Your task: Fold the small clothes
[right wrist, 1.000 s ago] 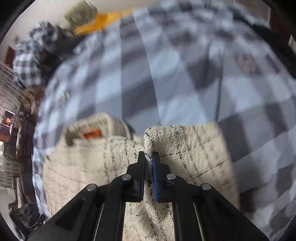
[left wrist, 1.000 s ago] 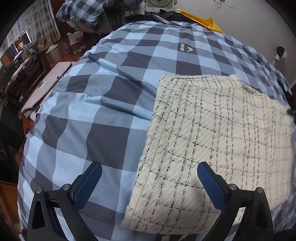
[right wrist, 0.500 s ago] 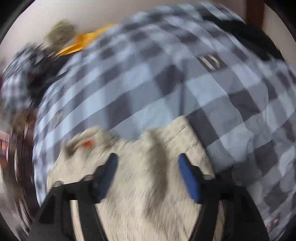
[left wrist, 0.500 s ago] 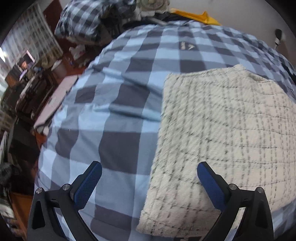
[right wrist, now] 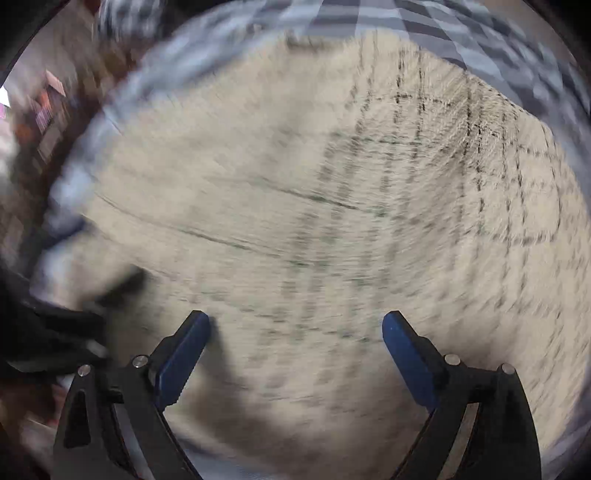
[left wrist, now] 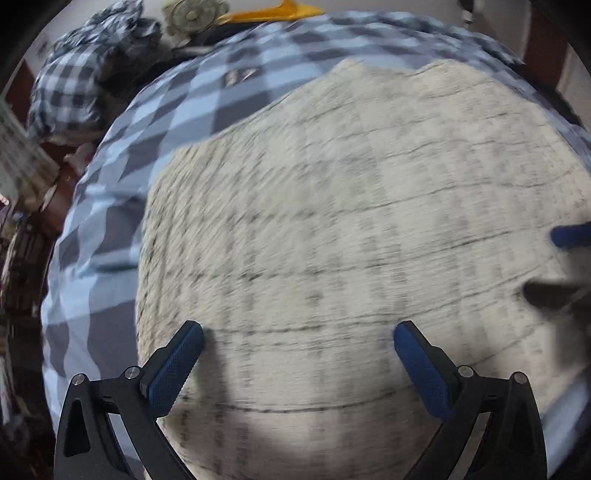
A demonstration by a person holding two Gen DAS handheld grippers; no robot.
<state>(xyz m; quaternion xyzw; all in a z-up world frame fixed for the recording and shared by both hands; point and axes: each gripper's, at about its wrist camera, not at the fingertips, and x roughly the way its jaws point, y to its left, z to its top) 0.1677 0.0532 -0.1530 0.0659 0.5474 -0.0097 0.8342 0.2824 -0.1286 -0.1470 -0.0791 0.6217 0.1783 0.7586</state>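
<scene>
Hovering low over the cloth, we have both tools spread wide with nothing between the pads: the left gripper [left wrist: 298, 339] hangs above the near part of the cream garment [left wrist: 351, 206], and the right gripper [right wrist: 295, 332] does the same from the other side, its blue tip just showing at the edge of the left view. The garment lies flat on the checked bedcover [left wrist: 110, 206], already a rough rectangle with thin dark grid lines — a thick, nubbly knit by the look of it. Both views are smeared, so we can't say for sure how many layers lie under us, though the piece seems doubled over.

We judge it soft and limp, light for its bulk, with a grippy surface that should not slide between the pads. It will sag wherever it is unsupported, so the sound places to pinch are the two corners of one edge, taking all layers together. Beyond the bed's far side sit a rumpled plaid heap [left wrist: 81, 81] and something yellow [left wrist: 273, 13].
</scene>
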